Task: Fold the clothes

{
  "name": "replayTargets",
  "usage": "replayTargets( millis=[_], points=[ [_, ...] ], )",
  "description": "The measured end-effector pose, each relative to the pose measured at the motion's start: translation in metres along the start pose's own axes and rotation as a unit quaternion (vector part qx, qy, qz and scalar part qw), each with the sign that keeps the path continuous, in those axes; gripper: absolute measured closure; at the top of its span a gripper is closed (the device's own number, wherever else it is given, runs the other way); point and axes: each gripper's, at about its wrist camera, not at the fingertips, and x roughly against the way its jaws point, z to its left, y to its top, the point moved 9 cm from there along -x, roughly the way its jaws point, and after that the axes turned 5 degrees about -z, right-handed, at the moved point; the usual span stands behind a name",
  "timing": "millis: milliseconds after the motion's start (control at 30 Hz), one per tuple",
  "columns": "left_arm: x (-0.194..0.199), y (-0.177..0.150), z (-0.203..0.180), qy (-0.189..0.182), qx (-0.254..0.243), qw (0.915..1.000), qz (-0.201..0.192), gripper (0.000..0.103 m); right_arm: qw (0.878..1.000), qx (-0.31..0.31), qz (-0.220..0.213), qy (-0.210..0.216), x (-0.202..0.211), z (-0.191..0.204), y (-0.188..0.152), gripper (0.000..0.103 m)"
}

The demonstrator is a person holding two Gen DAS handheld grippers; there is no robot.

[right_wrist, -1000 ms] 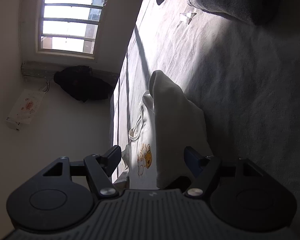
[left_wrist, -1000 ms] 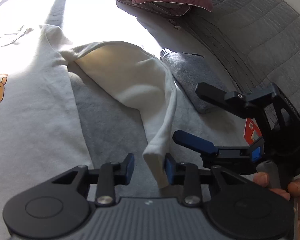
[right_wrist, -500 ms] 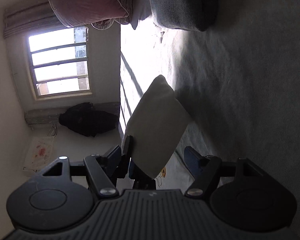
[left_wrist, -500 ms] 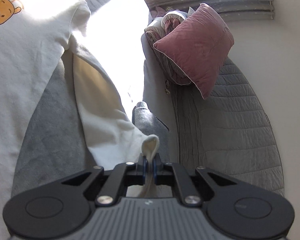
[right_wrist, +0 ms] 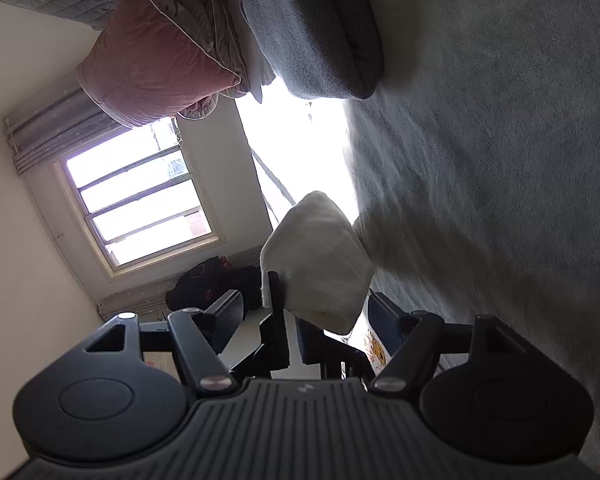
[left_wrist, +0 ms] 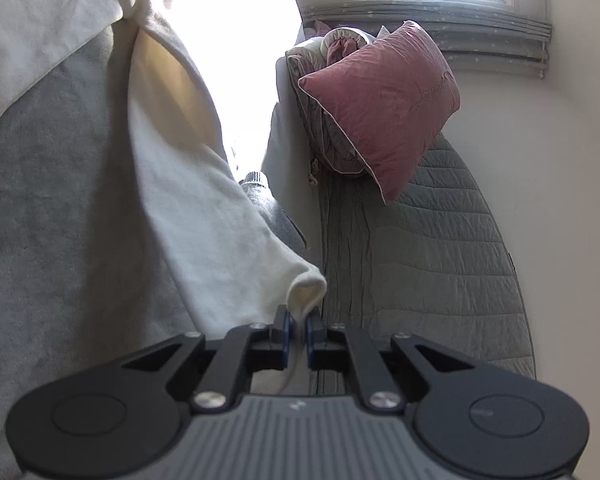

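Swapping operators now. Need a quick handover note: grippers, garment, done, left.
Left gripper: jaws shut on the sleeve cuff of the cream sweatshirt, sleeve lifted off the grey bed cover.
Right gripper: jaws open, holding nothing; the left gripper and the raised cuff sit in front of it.
Sweatshirt body lies flat on the bed cover. A folded grey garment lies near the pink pillow.
Done: sleeve gripped and raised.
Left: lay the sleeve across the body, fold the other sleeve, then fold the body.
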Motion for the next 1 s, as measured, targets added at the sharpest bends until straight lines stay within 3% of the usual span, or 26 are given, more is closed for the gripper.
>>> replayTargets(
  millis=[67,133,267,333,433,533,700,800,900,1000],
  points=[
    [-0.004,-0.005,0.012,0.021,-0.015,0.9992,0.03,0.087,1.0,0.003,-0.016,-0.021,0.003,-0.007,0.008,0.029],
    [-0.005,-0.003,0.022,0.048,-0.035,0.9971,0.048,0.062,0.998,0.011,-0.031,-0.046,0.004,-0.015,0.015,0.029],
    [-0.003,0.018,0.027,0.088,-0.11,0.9884,0.058,0.059,0.995,0.033,-0.056,-0.075,0.008,-0.023,0.029,0.029],
    [-0.001,0.033,0.027,0.115,-0.171,0.9768,0.058,0.054,0.993,0.051,-0.064,-0.08,0.009,-0.022,0.035,0.029],
    [-0.003,0.057,0.024,0.159,-0.277,0.9464,0.046,0.048,0.984,0.108,-0.091,-0.108,0.014,-0.02,0.043,0.029],
    [-0.016,0.078,0.017,0.193,-0.388,0.9007,0.032,0.048,0.97,0.172,-0.094,-0.143,0.008,-0.018,0.045,0.029],
    [-0.034,0.104,0.009,0.193,-0.483,0.8534,0.026,0.048,0.925,0.317,-0.063,-0.199,-0.016,-0.016,0.031,0.03],
    [-0.05,0.112,-0.003,0.185,-0.543,0.8188,0.016,0.048,0.897,0.381,-0.057,-0.218,-0.026,-0.013,0.023,0.032],
    [-0.069,0.115,-0.01,0.169,-0.586,0.7922,0.017,0.048,0.875,0.42,-0.056,-0.233,-0.038,-0.012,0.021,0.036],
    [-0.086,0.117,-0.003,0.179,-0.617,0.7648,0.044,0.049,0.851,0.457,-0.05,-0.254,-0.054,-0.008,0.019,0.053]
  ],
)
